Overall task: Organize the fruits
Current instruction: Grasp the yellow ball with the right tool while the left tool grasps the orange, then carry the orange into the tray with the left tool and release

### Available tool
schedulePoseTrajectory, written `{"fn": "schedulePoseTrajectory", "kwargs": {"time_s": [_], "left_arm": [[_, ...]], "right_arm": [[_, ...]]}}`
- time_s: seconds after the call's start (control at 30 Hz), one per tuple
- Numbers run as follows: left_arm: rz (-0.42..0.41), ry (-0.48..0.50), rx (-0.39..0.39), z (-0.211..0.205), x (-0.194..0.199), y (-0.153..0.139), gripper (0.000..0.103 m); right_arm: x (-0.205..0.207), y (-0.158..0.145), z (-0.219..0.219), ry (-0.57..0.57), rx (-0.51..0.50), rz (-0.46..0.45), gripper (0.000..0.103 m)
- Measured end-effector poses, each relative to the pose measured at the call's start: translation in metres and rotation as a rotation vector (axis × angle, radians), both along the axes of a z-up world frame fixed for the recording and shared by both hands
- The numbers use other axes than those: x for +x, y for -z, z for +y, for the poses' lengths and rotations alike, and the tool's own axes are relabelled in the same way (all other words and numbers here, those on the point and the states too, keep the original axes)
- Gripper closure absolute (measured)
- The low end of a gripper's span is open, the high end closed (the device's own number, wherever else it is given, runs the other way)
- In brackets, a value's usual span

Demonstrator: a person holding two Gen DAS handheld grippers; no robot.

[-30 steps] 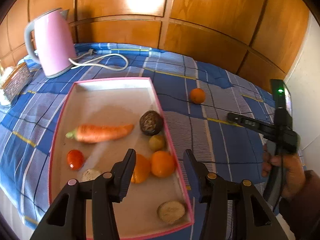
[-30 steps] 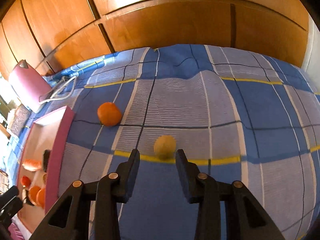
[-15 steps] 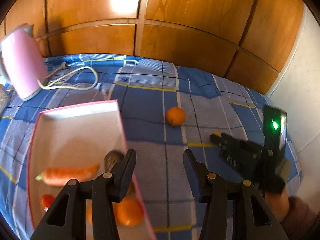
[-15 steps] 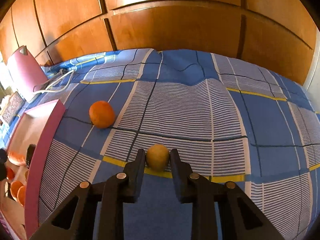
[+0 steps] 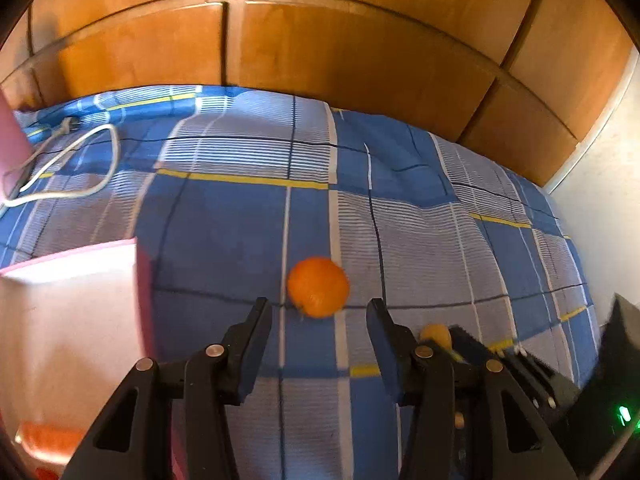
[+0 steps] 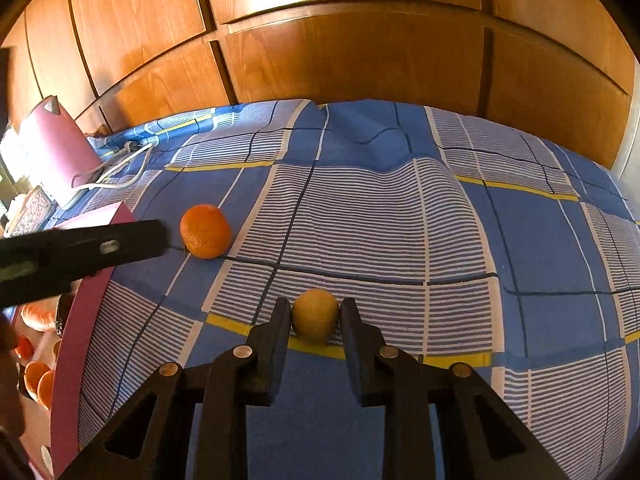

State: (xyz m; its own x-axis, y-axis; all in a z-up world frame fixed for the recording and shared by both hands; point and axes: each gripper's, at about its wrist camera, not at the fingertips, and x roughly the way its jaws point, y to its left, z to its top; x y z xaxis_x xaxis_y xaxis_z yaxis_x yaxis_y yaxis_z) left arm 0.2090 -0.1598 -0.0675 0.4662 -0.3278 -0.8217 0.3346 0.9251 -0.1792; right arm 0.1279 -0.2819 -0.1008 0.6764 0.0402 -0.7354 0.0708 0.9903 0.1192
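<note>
**Right gripper closed on the yellow fruit; orange lies ahead of the open left gripper**

The right hand-held gripper [image 6: 315,312] has its two fingers pressed against the sides of a small yellow fruit [image 6: 315,319], grasping it where it sits on the blue checked bedspread [image 6: 400,220], over a yellow stripe in the cloth. From the left wrist view the same yellow fruit [image 5: 436,335] shows only partly, behind that gripper's right finger.

The left hand-held gripper [image 5: 319,322] is released, its fingers spread wide with nothing between them. An orange [image 5: 318,286] rests on the bedspread just beyond the fingertips, roughly in line with the gap. In the right wrist view the orange [image 6: 205,231] lies to the left of the yellow fruit and apart from it, with a finger [image 6: 120,244] of the left gripper reaching in beside it.

A pink-rimmed tray [image 6: 76,340] lies at the left edge of the bedspread, holding a carrot [image 6: 38,314] and several oranges [image 6: 38,380], partly hidden. A pink kettle [image 6: 56,152] and its white cord [image 6: 120,168] sit farther back, before the wooden panels [image 6: 360,60].
</note>
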Motion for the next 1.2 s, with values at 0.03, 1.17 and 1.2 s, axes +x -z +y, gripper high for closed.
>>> {"fn": "schedulePoseTrajectory", "kwargs": {"time_s": [0.03,1.17,1.2], "left_arm": [[0.007,-0.004,0.010,-0.004,0.005,0.004,0.052],[-0.055,-0.028,-0.010,0.040,-0.100,-0.021,0.065],[-0.059,-0.030,-0.012,0.043,-0.104,-0.023,0.065]], "right_arm": [[0.000,0.000,0.000,0.000,0.002,0.000,0.077],[-0.035,0.000,0.017,-0.046,-0.004,0.018,0.078],[-0.038,0.000,0.018,-0.050,-0.006,0.019,0.078]]}}
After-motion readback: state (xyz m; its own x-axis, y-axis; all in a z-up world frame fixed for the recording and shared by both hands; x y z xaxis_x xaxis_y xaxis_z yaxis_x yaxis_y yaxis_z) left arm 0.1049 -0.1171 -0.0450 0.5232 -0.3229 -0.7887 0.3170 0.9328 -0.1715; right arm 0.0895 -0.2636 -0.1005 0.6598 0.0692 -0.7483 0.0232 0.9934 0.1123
